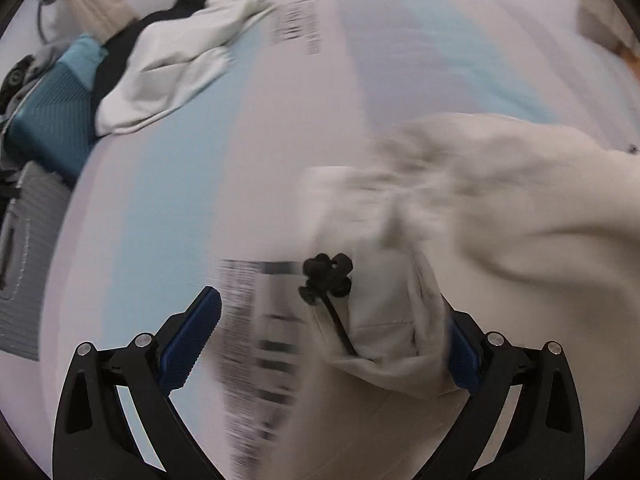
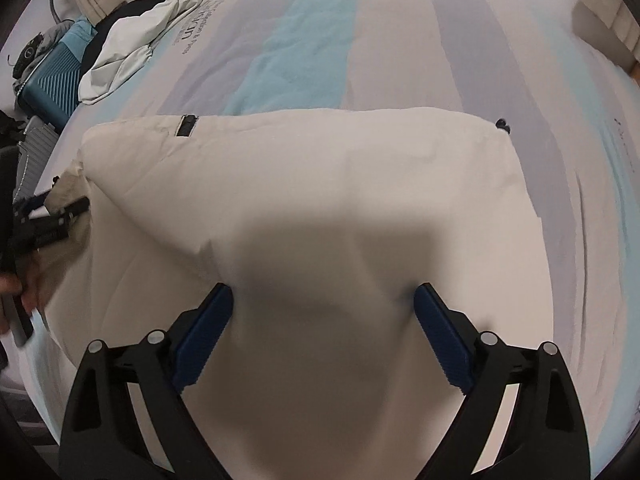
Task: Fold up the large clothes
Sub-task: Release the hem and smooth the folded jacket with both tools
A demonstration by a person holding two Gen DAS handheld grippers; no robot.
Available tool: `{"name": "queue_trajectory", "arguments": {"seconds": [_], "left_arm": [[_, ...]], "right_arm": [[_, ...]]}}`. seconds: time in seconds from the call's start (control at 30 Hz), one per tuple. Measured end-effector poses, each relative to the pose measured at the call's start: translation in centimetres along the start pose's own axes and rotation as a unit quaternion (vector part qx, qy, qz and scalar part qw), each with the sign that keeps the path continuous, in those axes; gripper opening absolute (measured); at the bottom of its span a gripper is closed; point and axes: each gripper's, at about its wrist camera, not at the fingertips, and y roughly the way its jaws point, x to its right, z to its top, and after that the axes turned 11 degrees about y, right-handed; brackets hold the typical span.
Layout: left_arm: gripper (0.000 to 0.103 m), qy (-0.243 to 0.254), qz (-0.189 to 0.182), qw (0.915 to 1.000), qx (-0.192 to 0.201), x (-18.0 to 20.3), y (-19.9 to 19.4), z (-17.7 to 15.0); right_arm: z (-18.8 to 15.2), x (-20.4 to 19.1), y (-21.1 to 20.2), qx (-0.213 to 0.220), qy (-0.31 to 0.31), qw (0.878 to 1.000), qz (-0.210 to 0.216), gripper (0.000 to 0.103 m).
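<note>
Beneath our right tool [image 2: 323, 334], its blue pads spread wide and pressing on nothing, a large cream jacket [image 2: 304, 184] lies flat across the bed [image 2: 400, 40], its striped cover of pale blue and lilac. Our left tool [image 1: 332, 336] also stands wide, with a loose fold of the same jacket bunched against its right-hand pad [image 1: 462, 356]; motion blur keeps us from telling whether that pad touches it. A white garment [image 2: 124, 44] lies crumpled at the bed's far corner. A black cord knot [image 1: 327, 276] dangles at the jacket's hem.
</note>
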Motion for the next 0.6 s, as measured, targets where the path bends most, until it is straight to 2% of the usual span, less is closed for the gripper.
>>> {"name": "queue_trajectory", "arguments": {"seconds": [0.17, 0.23, 0.3, 0.43, 0.5, 0.6], "left_arm": [[0.096, 0.019, 0.031, 0.9993, 0.006, -1.0, -1.4, 0.6], [0.096, 0.013, 0.025, 0.9995, 0.012, -0.9, -2.9, 0.7], [0.096, -0.006, 0.004, 0.9997, 0.023, -0.9, -5.1, 1.0], [0.096, -0.028, -0.076, 0.9960, 0.038, 2.1, -8.9, 1.0], [0.096, -0.025, -0.108, 0.9930, 0.041, 4.2, -9.3, 0.8], [0.096, 0.001, -0.125, 0.9912, 0.044, 7.2, -7.8, 0.4]], "right_arm": [[0.3, 0.3, -0.4, 0.008, -0.007, 1.000, -0.011, 0.088], [0.5, 0.3, -1.0, 0.022, -0.014, 1.000, -0.014, 0.088], [0.6, 0.6, -2.0, 0.036, -0.013, 0.999, -0.008, 0.088], [0.4, 1.3, -3.4, 0.053, -0.008, 0.999, 0.006, 0.088], [0.2, 1.5, -3.3, 0.047, -0.010, 0.999, 0.005, 0.088], [-0.5, 1.4, -1.9, 0.028, -0.010, 1.000, 0.001, 0.088]]}}
